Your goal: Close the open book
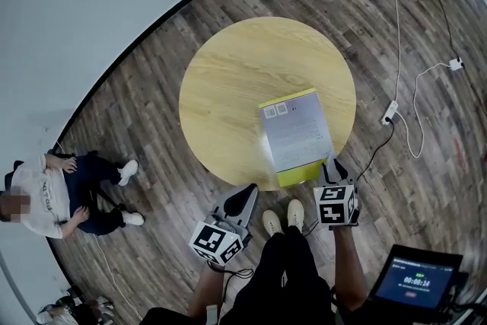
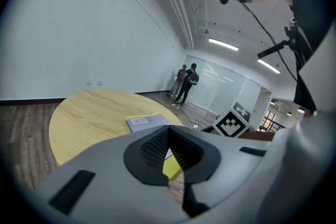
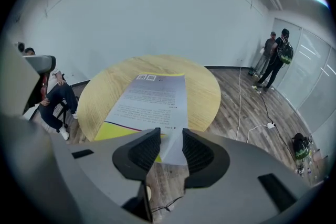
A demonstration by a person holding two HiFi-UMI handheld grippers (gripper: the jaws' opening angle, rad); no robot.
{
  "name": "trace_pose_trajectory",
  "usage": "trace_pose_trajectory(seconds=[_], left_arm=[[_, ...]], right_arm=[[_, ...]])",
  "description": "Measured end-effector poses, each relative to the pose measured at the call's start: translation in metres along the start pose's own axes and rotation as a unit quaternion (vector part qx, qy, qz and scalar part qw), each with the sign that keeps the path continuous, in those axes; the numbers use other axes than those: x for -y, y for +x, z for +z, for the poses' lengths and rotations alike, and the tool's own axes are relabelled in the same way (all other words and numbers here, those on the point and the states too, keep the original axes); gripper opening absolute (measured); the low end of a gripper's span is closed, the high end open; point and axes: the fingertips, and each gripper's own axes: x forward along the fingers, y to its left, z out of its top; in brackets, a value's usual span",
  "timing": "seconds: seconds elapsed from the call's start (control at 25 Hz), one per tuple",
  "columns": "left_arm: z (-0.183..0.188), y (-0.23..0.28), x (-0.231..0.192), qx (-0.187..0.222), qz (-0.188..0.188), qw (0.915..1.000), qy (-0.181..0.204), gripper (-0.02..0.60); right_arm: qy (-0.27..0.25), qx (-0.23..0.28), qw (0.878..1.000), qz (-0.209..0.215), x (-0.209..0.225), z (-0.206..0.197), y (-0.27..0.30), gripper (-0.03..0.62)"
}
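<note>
A book (image 1: 295,132) with a yellow cover and a grey printed top sheet lies on the near right part of the round wooden table (image 1: 236,80). Its near end juts over the table's rim, and the sheet's near edge is blurred. My right gripper (image 1: 335,165) is just off that near right corner. In the right gripper view its jaws (image 3: 171,141) stand apart, and the book's (image 3: 152,97) grey corner shows in the gap without being pressed. My left gripper (image 1: 248,191) hangs below the table's near edge, left of the book. Its jaws (image 2: 168,131) meet at the tips and hold nothing.
A person (image 1: 53,198) sits on the floor at the left. A power strip (image 1: 389,112) and white cables lie on the wood floor at the right. A screen (image 1: 417,281) stands at the lower right. Two people (image 3: 275,55) stand far off by a glass wall.
</note>
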Motion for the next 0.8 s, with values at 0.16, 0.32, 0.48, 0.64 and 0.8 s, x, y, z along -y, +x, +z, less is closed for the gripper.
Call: trace_pose_trajectory(seconds=[0.16, 0.32, 0.48, 0.64, 0.8], left_arm=[[0.009, -0.006, 0.004, 0.012, -0.002, 0.9999, 0.007, -0.002], [0.024, -0.017, 0.008, 0.028, 0.000, 0.9995, 0.017, -0.002], [0.048, -0.037, 0.007, 0.056, 0.015, 0.9978, 0.033, -0.002], [0.082, -0.064, 0.004, 0.093, 0.037, 0.9935, 0.054, -0.002], [0.116, -0.093, 0.009, 0.130, 0.050, 0.9874, 0.075, -0.002]], right_arm=[[0.021, 0.036, 0.999, -0.013, 0.013, 0.026, -0.027, 0.112], [0.029, 0.087, 0.996, -0.015, 0.016, 0.064, -0.060, 0.112], [0.019, 0.131, 0.991, -0.016, 0.008, 0.092, -0.093, 0.112], [0.020, 0.174, 0.984, -0.006, -0.009, 0.115, -0.128, 0.112], [0.011, 0.208, 0.978, 0.006, -0.031, 0.132, -0.163, 0.112]])
